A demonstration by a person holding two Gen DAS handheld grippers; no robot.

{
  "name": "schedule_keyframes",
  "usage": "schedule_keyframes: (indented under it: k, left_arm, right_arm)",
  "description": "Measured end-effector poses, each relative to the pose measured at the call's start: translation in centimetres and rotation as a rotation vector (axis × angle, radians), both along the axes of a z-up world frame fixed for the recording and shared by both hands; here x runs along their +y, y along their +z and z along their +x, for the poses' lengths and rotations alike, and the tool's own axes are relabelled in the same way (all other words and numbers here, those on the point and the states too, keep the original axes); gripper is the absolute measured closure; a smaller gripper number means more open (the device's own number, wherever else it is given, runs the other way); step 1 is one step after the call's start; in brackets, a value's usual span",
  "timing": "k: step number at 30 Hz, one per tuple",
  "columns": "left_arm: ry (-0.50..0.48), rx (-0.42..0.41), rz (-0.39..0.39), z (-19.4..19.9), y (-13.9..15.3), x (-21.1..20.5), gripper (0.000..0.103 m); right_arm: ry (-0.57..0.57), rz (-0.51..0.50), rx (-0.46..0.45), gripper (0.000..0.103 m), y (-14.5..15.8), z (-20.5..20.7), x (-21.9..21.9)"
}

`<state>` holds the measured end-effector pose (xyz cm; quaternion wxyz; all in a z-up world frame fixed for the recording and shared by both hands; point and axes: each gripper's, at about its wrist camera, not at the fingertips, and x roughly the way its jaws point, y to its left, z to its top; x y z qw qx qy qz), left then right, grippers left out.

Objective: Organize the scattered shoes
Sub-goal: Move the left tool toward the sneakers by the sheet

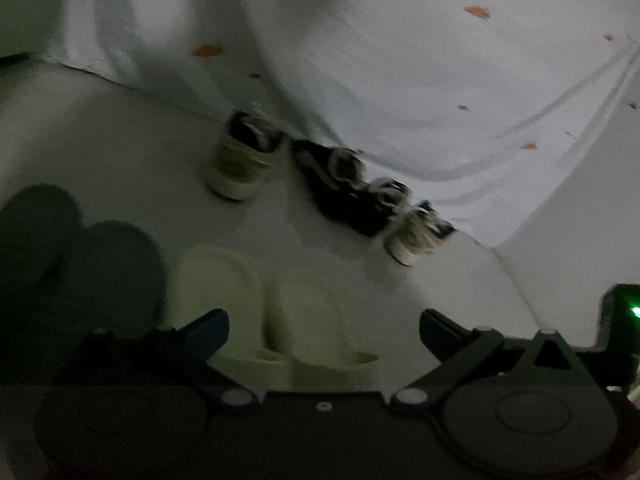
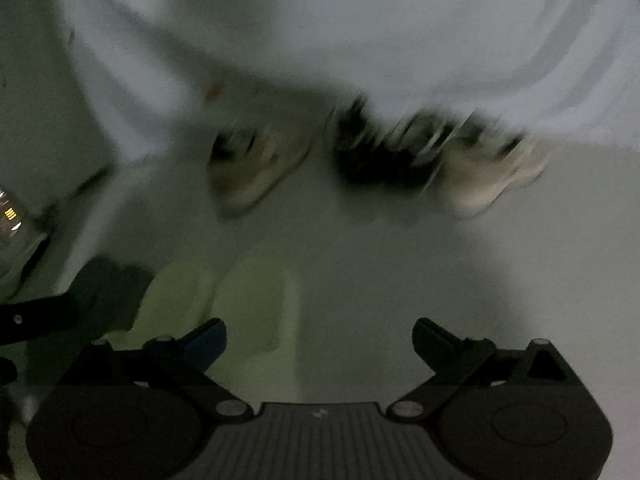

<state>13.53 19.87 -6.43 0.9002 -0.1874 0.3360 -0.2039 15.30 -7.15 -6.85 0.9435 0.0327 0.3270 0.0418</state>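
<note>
In the dim left wrist view, a pale sneaker (image 1: pixel 240 164), a pair of black shoes (image 1: pixel 348 188) and a second pale sneaker (image 1: pixel 416 232) line up along a hanging white sheet (image 1: pixel 400 60). Two pale green slippers (image 1: pixel 280 312) lie just ahead of my left gripper (image 1: pixel 324 332), which is open and empty. Two dark slippers (image 1: pixel 80 256) sit to their left. The right wrist view is blurred: the pale sneakers (image 2: pixel 256 168) (image 2: pixel 492 172) flank the black shoes (image 2: pixel 380 156), and the green slippers (image 2: pixel 224 300) lie left of my open right gripper (image 2: pixel 320 340).
The floor (image 1: pixel 120 140) is pale and smooth. The white sheet, dotted with small orange marks, drapes down to it behind the shoes. The other gripper's body (image 2: pixel 28 320) shows at the left edge of the right wrist view, and a green light (image 1: pixel 634 312) glows at the right edge.
</note>
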Motion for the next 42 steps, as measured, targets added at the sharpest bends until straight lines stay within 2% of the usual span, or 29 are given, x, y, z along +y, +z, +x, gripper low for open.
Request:
schedule_keyframes:
  k: [3,6,8,12,13,16,18,21,24,27,31,34,37,40,42]
  left_arm:
    - [-0.025,-0.038,0.025,-0.4,0.9,-2.7,0.000]
    - [-0.028,-0.051,0.041,-1.0,1.4,-6.2,0.000]
    - [-0.012,-0.031,0.040,-1.3,1.2,-8.4,0.000]
    - [0.017,0.008,0.025,-1.6,0.8,-14.4,0.001]
    - [0.012,0.007,0.022,-1.6,0.8,-15.8,0.001]
    - [-0.012,-0.017,0.065,-1.7,0.8,-20.6,0.001]
    - [0.004,-0.016,0.090,-1.4,0.5,-24.2,0.001]
    - [0.047,0.001,0.081,-0.7,0.3,-26.8,0.002]
    - [0.084,0.011,0.070,0.4,0.5,-28.7,0.005]
    - [0.101,0.032,0.077,3.6,0.4,-29.0,0.011]
    - [0.122,0.061,0.087,7.9,0.2,-29.4,0.035]
    - [0.139,0.082,0.094,11.1,0.1,-29.8,0.047]
    - [0.154,0.103,0.102,14.4,0.0,-30.1,0.049]
    - [0.159,0.134,0.120,19.6,-0.7,-30.5,0.049]
    - [0.163,0.127,0.143,21.8,-1.1,-30.8,0.050]
  right_arm:
    - [-0.088,-0.051,-0.108,0.000,0.5,-1.0,-2.6]
    - [-0.145,-0.104,-0.141,0.000,0.7,-1.3,-6.2]
    - [-0.142,-0.126,-0.143,0.000,0.7,-1.7,-9.0]
    - [-0.150,-0.087,-0.156,0.000,1.4,-2.9,-15.1]
    - [-0.150,-0.083,-0.153,0.000,1.4,-2.8,-15.3]
    - [-0.130,-0.068,-0.144,0.000,1.6,-3.1,-20.8]
    - [-0.117,-0.071,-0.157,0.000,2.0,-2.6,-22.9]
    - [-0.129,-0.059,-0.172,0.000,2.7,-1.8,-25.9]
    - [-0.134,-0.027,-0.147,0.000,2.5,-0.7,-28.3]
    - [-0.138,-0.005,-0.110,0.000,1.4,0.4,-29.6]
    - [-0.157,0.007,-0.070,0.000,0.3,2.9,-30.7]
    - [-0.155,-0.012,-0.060,0.000,-0.1,6.7,-31.3]
    - [-0.152,-0.009,-0.042,0.000,-0.7,9.1,-31.5]
    - [-0.155,-0.014,0.000,0.000,-1.7,12.4,-31.3]
    - [-0.151,-0.016,0.006,0.000,-2.1,13.2,-31.2]
